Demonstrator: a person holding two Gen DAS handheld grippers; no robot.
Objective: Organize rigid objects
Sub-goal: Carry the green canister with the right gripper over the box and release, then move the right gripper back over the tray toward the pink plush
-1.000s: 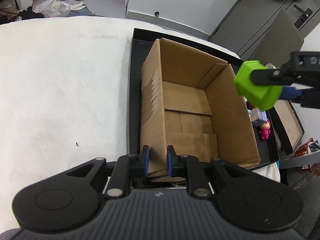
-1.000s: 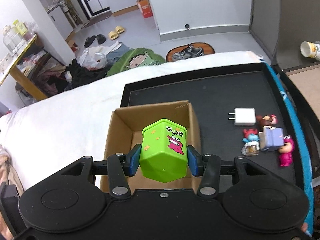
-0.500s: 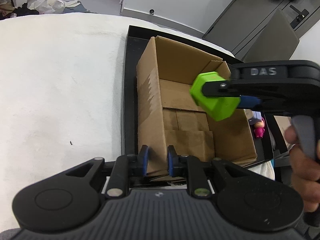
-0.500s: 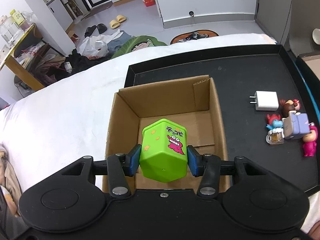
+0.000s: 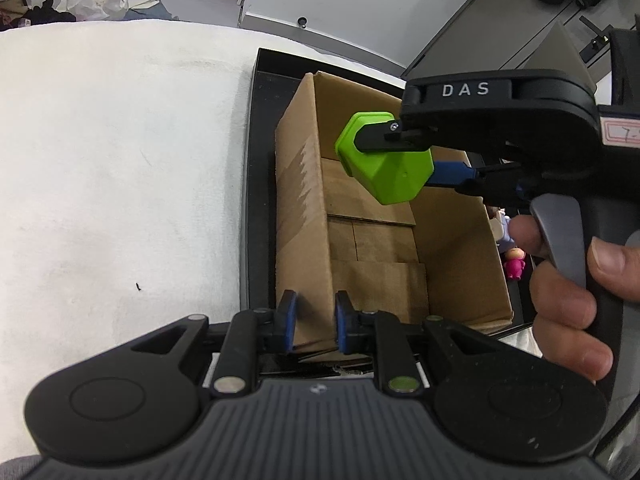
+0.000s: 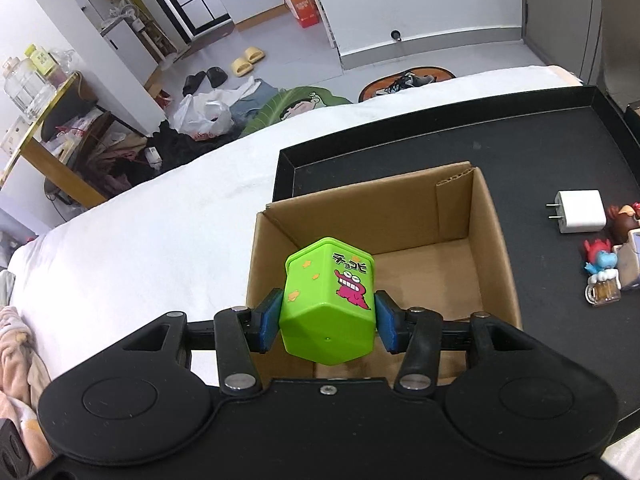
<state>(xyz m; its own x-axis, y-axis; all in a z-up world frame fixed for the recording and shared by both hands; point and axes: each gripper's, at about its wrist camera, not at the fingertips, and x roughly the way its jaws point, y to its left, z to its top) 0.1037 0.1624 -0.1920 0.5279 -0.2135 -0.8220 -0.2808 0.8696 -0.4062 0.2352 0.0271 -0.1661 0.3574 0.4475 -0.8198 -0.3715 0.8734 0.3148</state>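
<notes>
A: On the left, the left gripper (image 5: 312, 322) is clamped on the near wall of the open brown cardboard box (image 5: 372, 240) and hasn't budged, so the box is steadied on the shallow black tray (image 6: 520, 128).

B: And the bright green hexagonal plastic container with the pink cartoon sticker (image 6: 330, 304)?

A: A second ago it hung beside the box's right rim. Now the right gripper (image 6: 328, 322) has carried it in over the opening and lower, clamped between its blue pads (image 6: 269, 320).

B: So it's above the box floor, not yet on it?

A: Yes. I'd say the drop comes next.

B: What's left further right?

A: 1 white wall charger (image 6: 578, 211) and a huddle of small toy figurines (image 6: 608, 256), loose on the tray.
</notes>
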